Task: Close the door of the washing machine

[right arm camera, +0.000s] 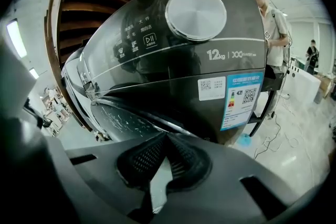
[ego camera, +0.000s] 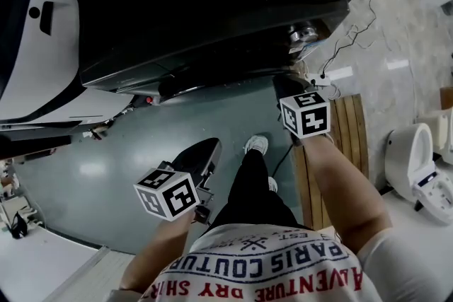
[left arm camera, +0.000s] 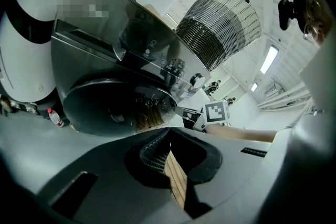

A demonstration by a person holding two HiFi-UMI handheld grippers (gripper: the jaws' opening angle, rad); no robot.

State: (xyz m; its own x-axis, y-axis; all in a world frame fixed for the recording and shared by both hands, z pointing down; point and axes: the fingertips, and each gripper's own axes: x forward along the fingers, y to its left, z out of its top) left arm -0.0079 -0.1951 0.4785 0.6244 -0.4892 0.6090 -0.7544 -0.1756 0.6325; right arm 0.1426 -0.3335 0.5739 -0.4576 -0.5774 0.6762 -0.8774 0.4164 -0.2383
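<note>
1. Grey-green floor (ego camera: 106, 152), glossy, with a slatted wooden board (ego camera: 350, 131) lying on it to the person's right.
2. Washing machine (ego camera: 212, 18): dark front-loader with a silver dial (right arm camera: 195, 13) on its panel and a blue-edged label (right arm camera: 240, 99) below the dial.
3. Door (left arm camera: 113, 107): a round dark disc low on the machine's front. It lies against the panel as far as the left gripper view shows. I cannot tell whether it is latched.
4. Basket (left arm camera: 220, 23): a woven mesh tub standing on top of the machine.
5. Left gripper (left arm camera: 169, 134): fingertips together with nothing between them. It is held back from the machine and points toward the door.
6. Right gripper (right arm camera: 167, 137): fingertips together and empty. It is close up to the machine's front, just beside the door's lower rim. I cannot tell whether it touches.
7. Person (right arm camera: 273, 23): stands behind the machine at its far side.
</note>
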